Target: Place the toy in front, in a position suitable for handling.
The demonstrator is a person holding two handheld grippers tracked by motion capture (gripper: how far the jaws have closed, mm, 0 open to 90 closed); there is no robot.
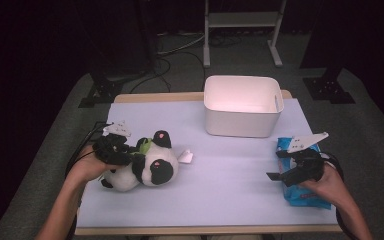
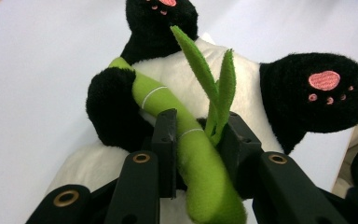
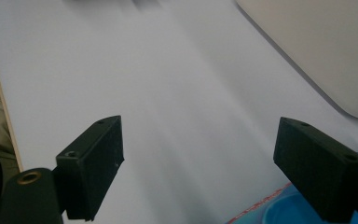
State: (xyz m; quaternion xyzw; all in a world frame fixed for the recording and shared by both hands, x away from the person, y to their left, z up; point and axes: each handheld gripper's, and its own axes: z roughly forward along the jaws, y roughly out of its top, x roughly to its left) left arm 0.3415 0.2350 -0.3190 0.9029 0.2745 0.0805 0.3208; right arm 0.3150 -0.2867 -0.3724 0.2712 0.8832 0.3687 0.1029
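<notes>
Worktop point(image 1: 220, 200): one flat rectangular board with a smooth, matt, pale lilac face and a light wood edge along its near and far sides.

Bin point(image 1: 215, 125): one white, smooth-walled plastic tub, rectangular with rounded corners and an open top; it stands at the far side of the worktop, right of the middle.

Plush panda point(image 1: 152, 167): one soft toy of short, fuzzy pile, white body with black limbs and ears, pink stitched pads on the paws; it lies on its back on the left part of the worktop, well apart from the bin.

Packet point(image 1: 307, 200): one flat blue pouch of glossy, crinkled film with a red-edged print; it lies at the right edge of the worktop, partly under the right hand.

Left tool point(image 2: 198, 140): one black two-jaw tool, hard and angular, with brass-ringed holes; its jaws stand narrow and pinch the bamboo stalk.

Right tool point(image 1: 279, 164): one black tool of the same build, topped by a grey three-cornered plate; its jaws stand wide with nothing between them, above the near-left edge of the packet.

Bamboo stalk point(image 2: 200, 172): one green felt tube with two white stitched rings and two pointed leaves, held against the panda's chest.

Tag point(image 1: 186, 157): one small white label beside the panda's foot, lying on the worktop.
</notes>
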